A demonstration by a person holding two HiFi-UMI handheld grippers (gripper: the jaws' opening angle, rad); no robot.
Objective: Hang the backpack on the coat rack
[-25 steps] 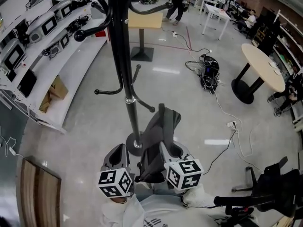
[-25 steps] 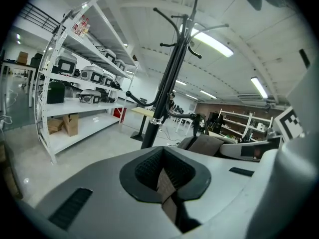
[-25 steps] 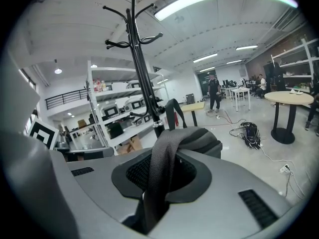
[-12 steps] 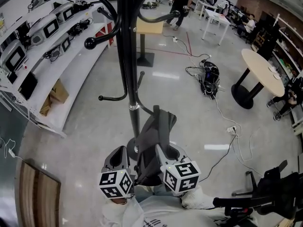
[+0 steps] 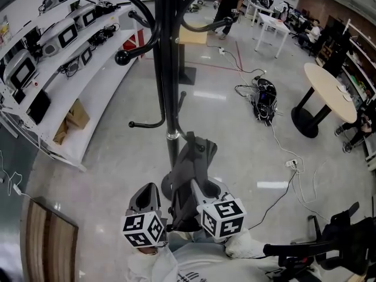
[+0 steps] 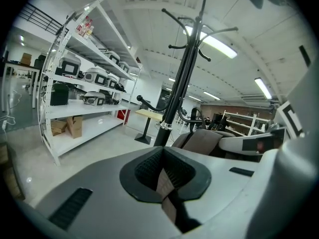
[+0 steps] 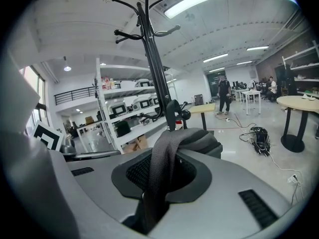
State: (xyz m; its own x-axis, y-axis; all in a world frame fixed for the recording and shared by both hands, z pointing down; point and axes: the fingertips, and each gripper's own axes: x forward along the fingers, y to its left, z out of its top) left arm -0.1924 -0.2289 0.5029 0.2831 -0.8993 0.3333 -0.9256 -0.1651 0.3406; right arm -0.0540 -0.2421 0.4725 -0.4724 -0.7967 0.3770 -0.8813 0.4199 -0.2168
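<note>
The grey backpack (image 5: pixel 191 172) hangs between my two grippers, just in front of the black coat rack (image 5: pixel 170 87). My left gripper (image 5: pixel 150 195) is shut on a tan strap of the backpack (image 6: pixel 167 183). My right gripper (image 5: pixel 205 191) is shut on a grey mesh strap (image 7: pixel 158 173) that runs up over the backpack's top (image 7: pixel 192 138). A low hook (image 5: pixel 147 124) and a ball-ended hook (image 5: pixel 126 56) stick out to the left of the rack's pole. In both gripper views the rack (image 6: pixel 182 83) (image 7: pixel 154 59) rises right behind the bag.
White shelving with devices (image 5: pixel 53 51) runs along the left. A round table (image 5: pixel 329 87) and a cable bundle (image 5: pixel 263 96) are on the right, and a black chair (image 5: pixel 329 245) sits at lower right. A wooden panel (image 5: pixel 50 245) stands at lower left. A person (image 5: pixel 226 4) stands far back.
Both grippers and the backpack have drawn closer to the coat rack; its pole and hooks now stand larger and lower in the head view. Both grips are unchanged.
</note>
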